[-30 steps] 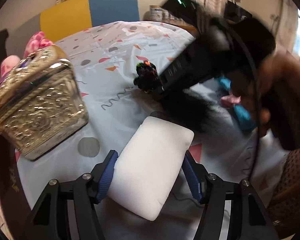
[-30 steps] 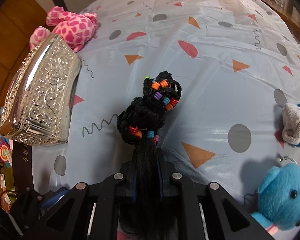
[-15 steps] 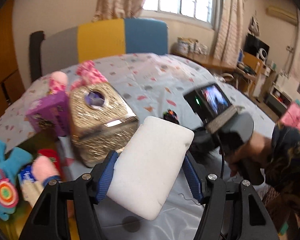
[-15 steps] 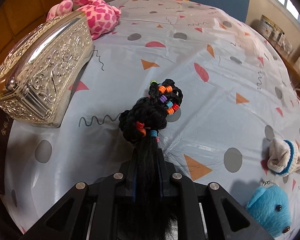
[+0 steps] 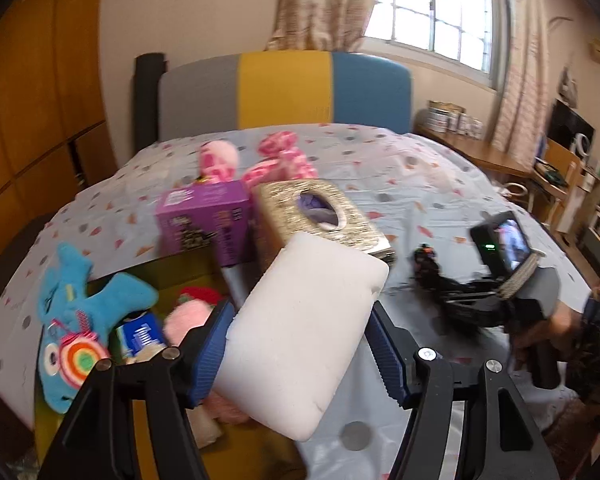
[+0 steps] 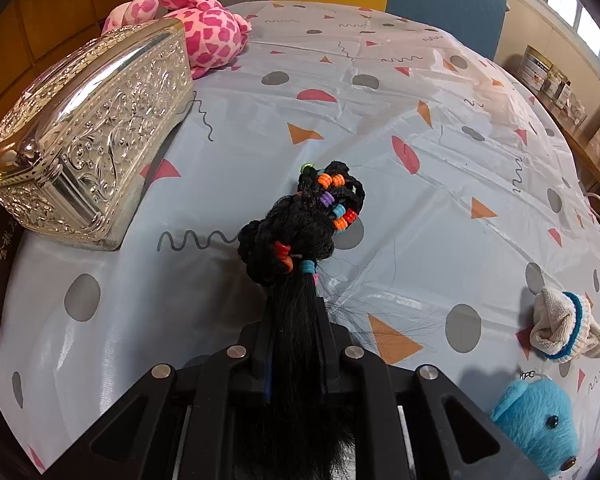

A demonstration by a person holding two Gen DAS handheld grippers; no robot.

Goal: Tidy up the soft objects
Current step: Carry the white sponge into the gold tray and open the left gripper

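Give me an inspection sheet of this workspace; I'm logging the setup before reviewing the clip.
Surface: patterned tablecloth.
Job's things: white foam block; beaded black hairpiece; bin with plush toys.
Clutter: silver tissue box, purple box, pink spotted plush, blue bear, knit toy.
Grippers: left gripper clamps the block; right gripper clamps the hairpiece.
Cables: nothing seen.
Surroundings: colour-block chair, window.

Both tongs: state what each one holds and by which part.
Left tongs grip the white foam block across its two long sides. Right tongs pinch the black hairpiece by its loose straight strands, below the beaded braids.
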